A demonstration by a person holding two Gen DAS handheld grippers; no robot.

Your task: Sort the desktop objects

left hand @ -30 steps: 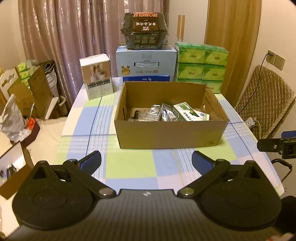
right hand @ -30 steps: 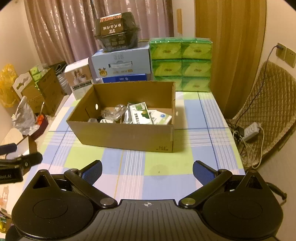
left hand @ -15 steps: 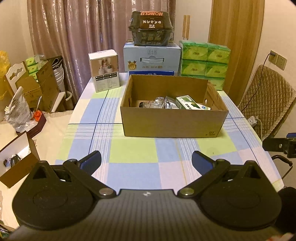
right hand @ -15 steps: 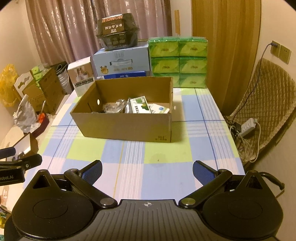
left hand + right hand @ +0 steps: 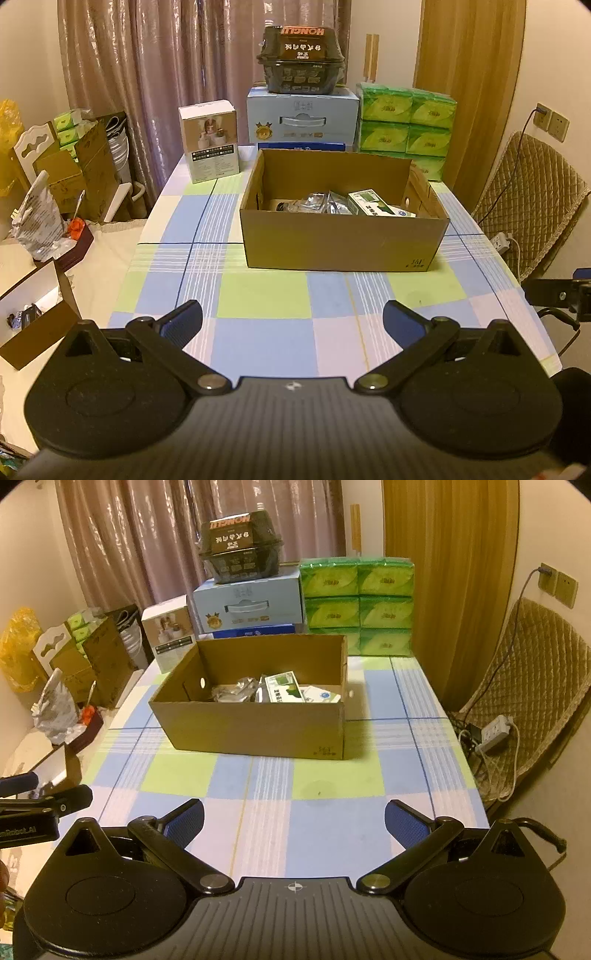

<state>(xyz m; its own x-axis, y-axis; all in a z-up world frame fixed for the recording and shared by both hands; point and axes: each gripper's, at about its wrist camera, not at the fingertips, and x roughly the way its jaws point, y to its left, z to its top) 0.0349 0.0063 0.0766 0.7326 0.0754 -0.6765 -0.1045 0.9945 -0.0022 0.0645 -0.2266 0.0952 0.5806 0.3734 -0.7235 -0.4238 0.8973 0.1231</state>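
The left hand-held gripper (image 5: 291,319) is spread wide, with its two blue pads (image 5: 183,325) far apart. It holds nothing and touches nothing, and it hangs over the near end of the checked surface (image 5: 266,343). The right hand-held gripper (image 5: 293,818) is spread just as wide and holds nothing too, and its blue pads (image 5: 404,821) are over the same near end of the surface. The open cardboard box (image 5: 343,236) sits in the middle of the surface, well away from both grippers. Its long side runs left to right, and its open top faces up. Inside the box lie some shiny clear bags (image 5: 321,203) and a white and green packet (image 5: 371,205), which lies flat and points toward the box's near right corner. The words on the packet are too small to read. Behind the box stands a big light blue carton (image 5: 303,120), and on top of that sits a dark pack (image 5: 301,61) with "HONGLU" printed upside down. Just right of the blue carton is a stack of green tissue packs (image 5: 404,127). Left of the blue carton stands a small white box (image 5: 208,142) with a picture on its front.
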